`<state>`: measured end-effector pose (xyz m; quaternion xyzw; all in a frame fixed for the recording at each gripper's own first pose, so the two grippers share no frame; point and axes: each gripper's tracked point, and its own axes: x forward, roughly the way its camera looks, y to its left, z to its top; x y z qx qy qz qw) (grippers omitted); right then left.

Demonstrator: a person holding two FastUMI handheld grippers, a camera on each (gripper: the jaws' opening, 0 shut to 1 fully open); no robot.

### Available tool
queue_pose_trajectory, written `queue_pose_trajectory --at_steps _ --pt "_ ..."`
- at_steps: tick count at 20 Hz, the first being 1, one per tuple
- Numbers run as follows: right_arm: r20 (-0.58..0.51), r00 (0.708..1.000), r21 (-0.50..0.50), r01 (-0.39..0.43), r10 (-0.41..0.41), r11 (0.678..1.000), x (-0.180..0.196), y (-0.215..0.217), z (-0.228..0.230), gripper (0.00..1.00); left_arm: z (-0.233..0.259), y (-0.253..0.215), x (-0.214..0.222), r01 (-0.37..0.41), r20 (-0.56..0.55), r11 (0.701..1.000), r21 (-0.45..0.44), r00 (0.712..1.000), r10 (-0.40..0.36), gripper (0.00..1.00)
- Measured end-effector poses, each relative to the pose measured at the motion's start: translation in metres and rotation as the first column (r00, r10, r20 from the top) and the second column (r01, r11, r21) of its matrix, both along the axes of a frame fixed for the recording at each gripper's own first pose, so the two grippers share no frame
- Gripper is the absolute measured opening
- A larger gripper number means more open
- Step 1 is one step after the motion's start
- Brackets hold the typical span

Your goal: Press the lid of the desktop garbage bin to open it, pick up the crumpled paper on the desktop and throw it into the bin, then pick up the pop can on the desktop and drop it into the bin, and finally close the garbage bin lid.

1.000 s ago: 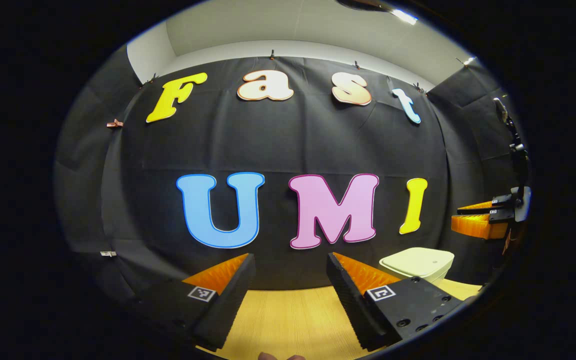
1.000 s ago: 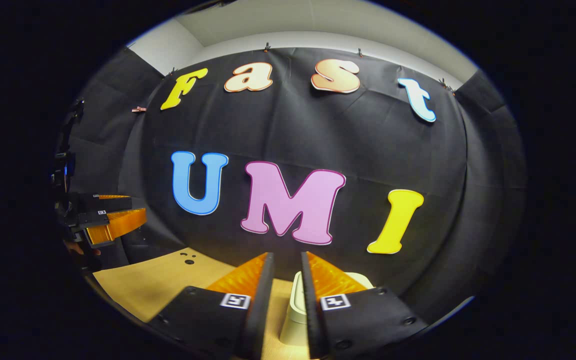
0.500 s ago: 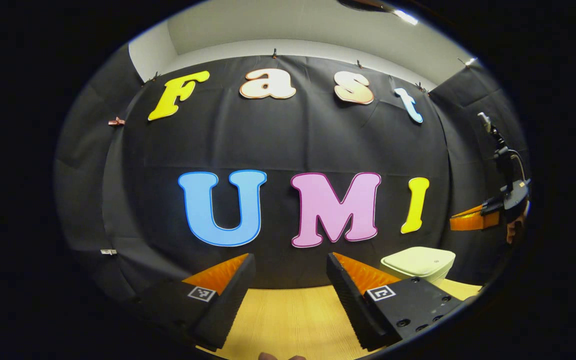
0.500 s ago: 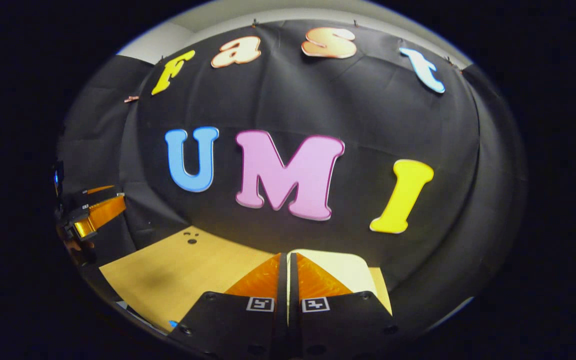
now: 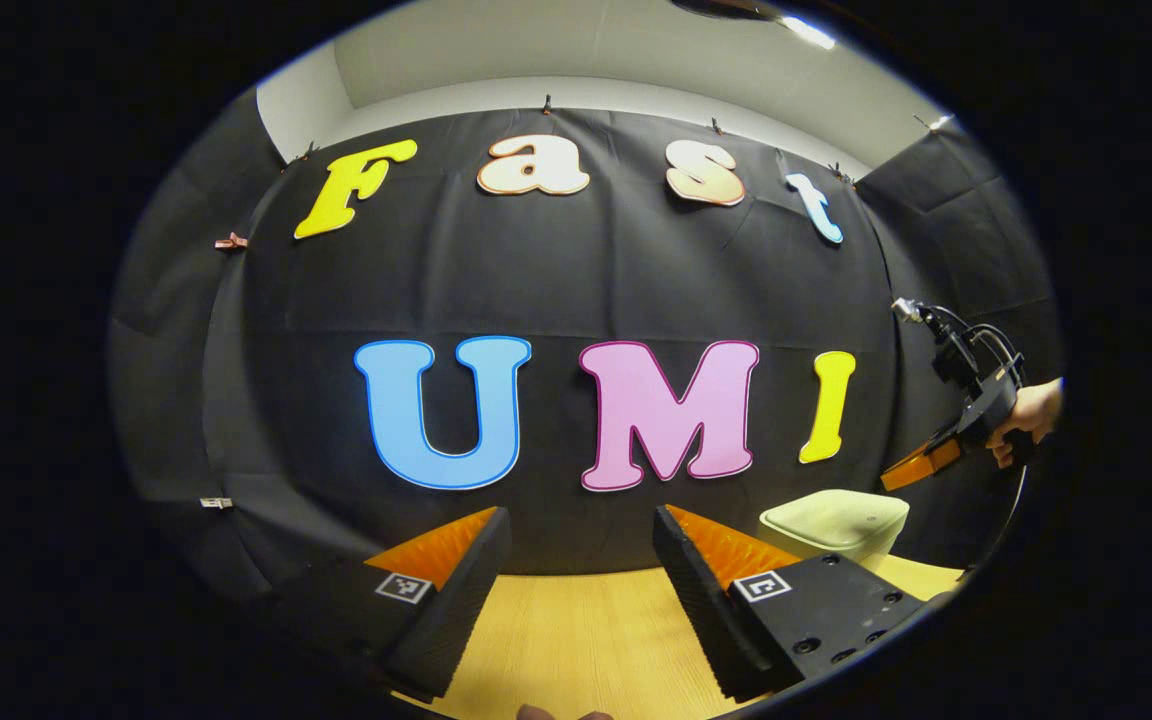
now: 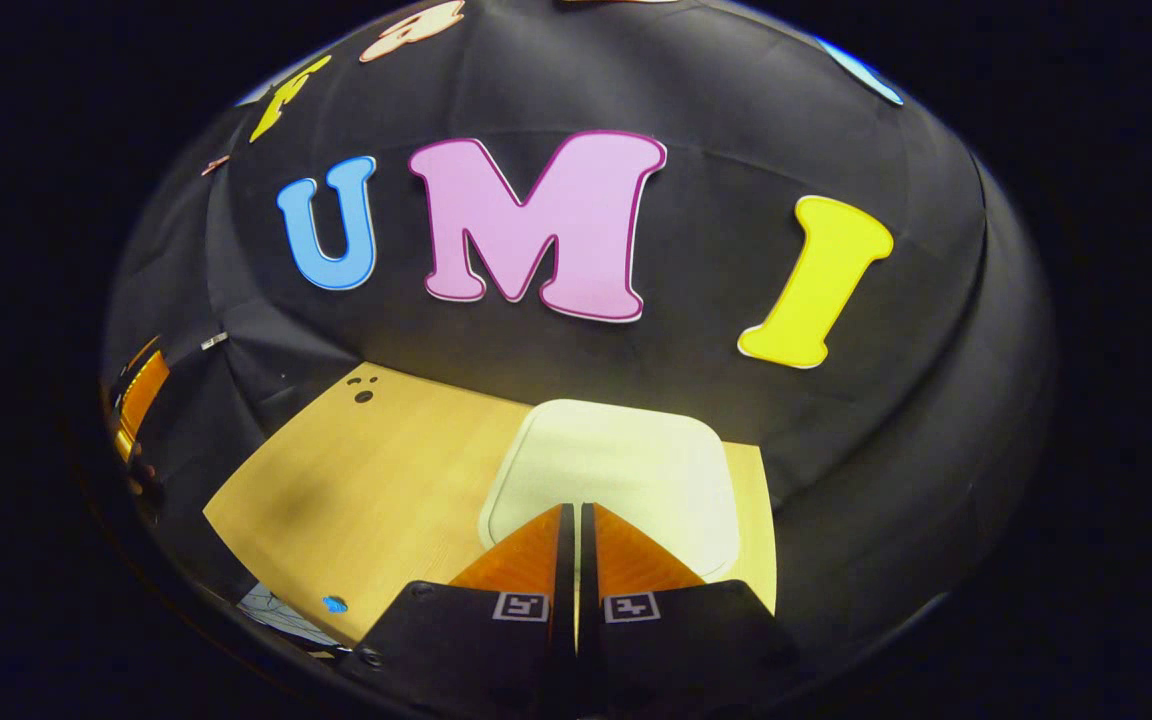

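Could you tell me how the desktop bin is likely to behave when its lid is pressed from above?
The bin looks like light plastic, so it might slide on the smooth wooden table. Its lid is broad and flat, so a centred push from the shut right gripper probably won't tip it.

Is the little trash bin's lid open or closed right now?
Closed. The lid lies flat on the bin, no gap showing, with the right gripper poised over it, jaws together.
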<state>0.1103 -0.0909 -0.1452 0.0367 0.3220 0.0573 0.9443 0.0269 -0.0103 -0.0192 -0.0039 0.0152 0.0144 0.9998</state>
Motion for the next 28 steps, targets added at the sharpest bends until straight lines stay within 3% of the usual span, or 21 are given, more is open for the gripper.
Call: queue_pose_trajectory --at_steps 12,20,28 --pt "-0.163 0.986 -0.005 -0.018 0.017 1.000 0.008 -0.007 -0.060 0.06 -0.009 0.006 0.003 -0.021 -0.017 1.000 -0.013 1.000 0.020 0.94" --pt "-0.174 0.985 0.050 0.005 0.004 0.999 0.008 -0.008 -0.062 0.06 -0.010 0.007 0.004 -0.023 -0.020 1.000 -0.013 1.000 0.023 0.94" --pt "0.034 0.998 0.050 0.047 -0.049 0.998 0.029 -0.011 -0.014 0.06 -0.007 0.008 0.004 -0.015 -0.008 1.000 0.002 1.000 0.015 0.94"
